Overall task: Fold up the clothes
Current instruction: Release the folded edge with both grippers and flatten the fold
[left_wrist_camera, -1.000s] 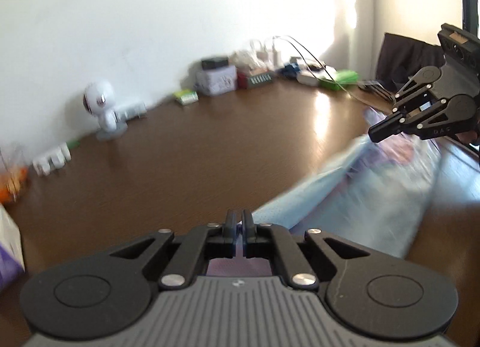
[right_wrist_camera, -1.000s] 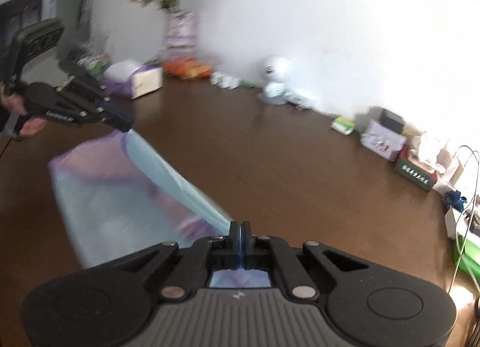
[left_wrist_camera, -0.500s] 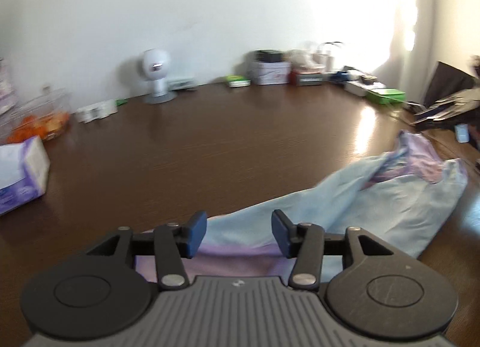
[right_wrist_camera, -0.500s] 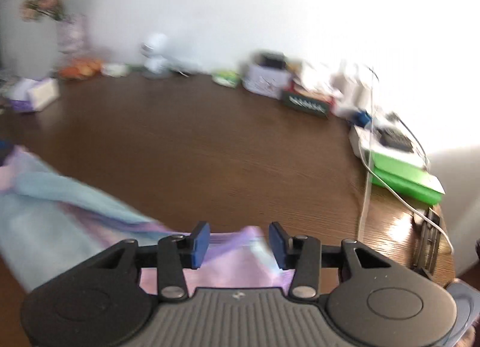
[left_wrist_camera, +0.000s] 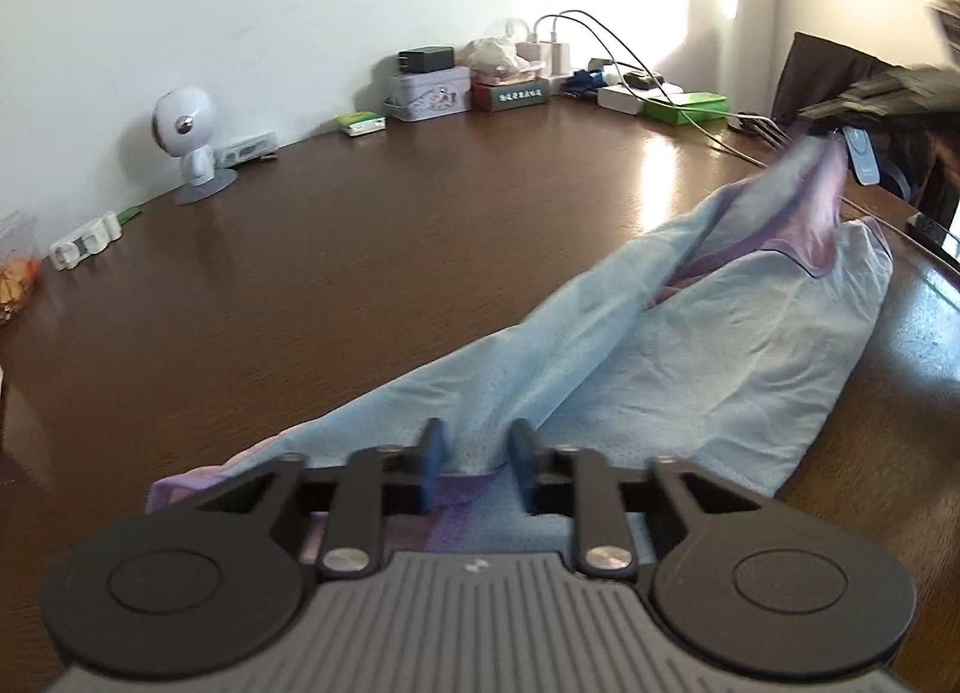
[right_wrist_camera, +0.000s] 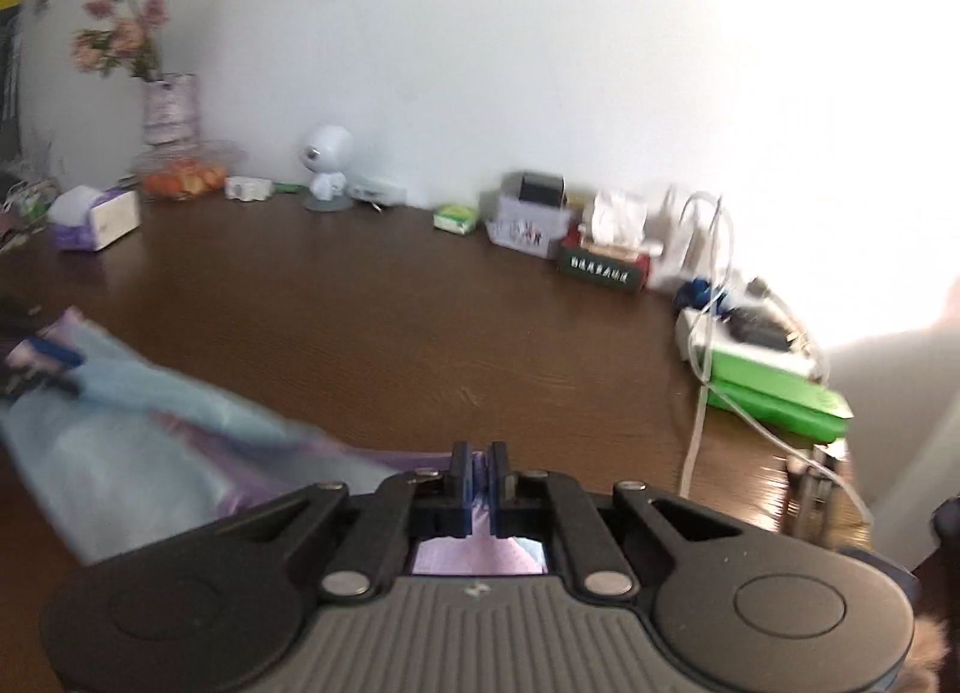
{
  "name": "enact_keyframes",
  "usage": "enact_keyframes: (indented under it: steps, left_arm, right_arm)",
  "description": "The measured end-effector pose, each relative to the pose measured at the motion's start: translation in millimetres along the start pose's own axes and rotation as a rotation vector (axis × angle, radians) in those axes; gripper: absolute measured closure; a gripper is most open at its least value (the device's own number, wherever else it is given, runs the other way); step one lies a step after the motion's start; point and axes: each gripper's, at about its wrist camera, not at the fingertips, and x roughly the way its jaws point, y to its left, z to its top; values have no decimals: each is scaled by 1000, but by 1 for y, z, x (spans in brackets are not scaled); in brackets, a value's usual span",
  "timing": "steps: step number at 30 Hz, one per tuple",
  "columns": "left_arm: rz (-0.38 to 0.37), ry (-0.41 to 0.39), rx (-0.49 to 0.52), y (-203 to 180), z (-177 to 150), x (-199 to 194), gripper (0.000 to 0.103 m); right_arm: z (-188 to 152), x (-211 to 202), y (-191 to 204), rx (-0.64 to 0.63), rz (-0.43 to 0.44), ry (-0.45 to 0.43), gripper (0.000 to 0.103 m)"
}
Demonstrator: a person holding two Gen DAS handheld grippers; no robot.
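Note:
A light blue garment with purple trim (left_wrist_camera: 690, 351) lies stretched across the brown table (left_wrist_camera: 360, 273). My left gripper (left_wrist_camera: 474, 456) is open, its blue-padded fingers standing either side of a fold at the garment's near end. My right gripper (right_wrist_camera: 478, 468) is shut on the garment's purple edge; the cloth (right_wrist_camera: 180, 453) trails to the left, blurred. In the left wrist view the far end of the garment rises to the right gripper (left_wrist_camera: 840, 144), which is blurred there. The left gripper shows blurred at the left edge of the right wrist view (right_wrist_camera: 42, 360).
Along the wall stand a white round camera (left_wrist_camera: 186, 141), small boxes (left_wrist_camera: 429, 90), chargers with cables (left_wrist_camera: 552, 48) and a green box (right_wrist_camera: 774, 387). A tissue box (right_wrist_camera: 96, 216), fruit bowl (right_wrist_camera: 183, 177) and flower vase (right_wrist_camera: 168, 105) sit far left. A dark chair (left_wrist_camera: 840, 75) stands right.
A second ago both grippers were shut on the garment; half a second ago both were open. Now my right gripper has shut on the purple edge and lifted it. My left gripper remains open.

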Motion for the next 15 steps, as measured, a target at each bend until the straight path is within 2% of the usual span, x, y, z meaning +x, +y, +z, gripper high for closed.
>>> enact_keyframes:
  steps: [2, 3, 6, 9, 11, 12, 14, 15]
  left_arm:
    - [14, -7, -4, 2, -2, -1, 94]
    - [26, -12, -2, 3, -3, -2, 97]
    - [40, -23, -21, 8, -2, -9, 98]
    - [41, -30, -41, 11, -1, -17, 97]
    - [39, -34, -29, 9, 0, -22, 95]
    - [38, -37, -22, 7, -1, -24, 93]
    - [26, -45, 2, 2, -1, -23, 80]
    - [22, -48, 17, -1, -1, -21, 68]
  right_arm:
    - [-22, -21, 10, -43, 19, -22, 99]
    - [-33, -26, 14, -54, 27, -14, 99]
    - [-58, -31, 22, -79, 51, 45, 99]
    - [-64, -33, 28, -101, 69, 88, 95]
    - [-52, -44, 30, -82, 107, 19, 92]
    - [-45, -45, 32, -78, 131, -12, 86]
    - [-30, -39, 42, -90, 184, -58, 81]
    - [-23, -29, 51, -115, 216, -65, 81]
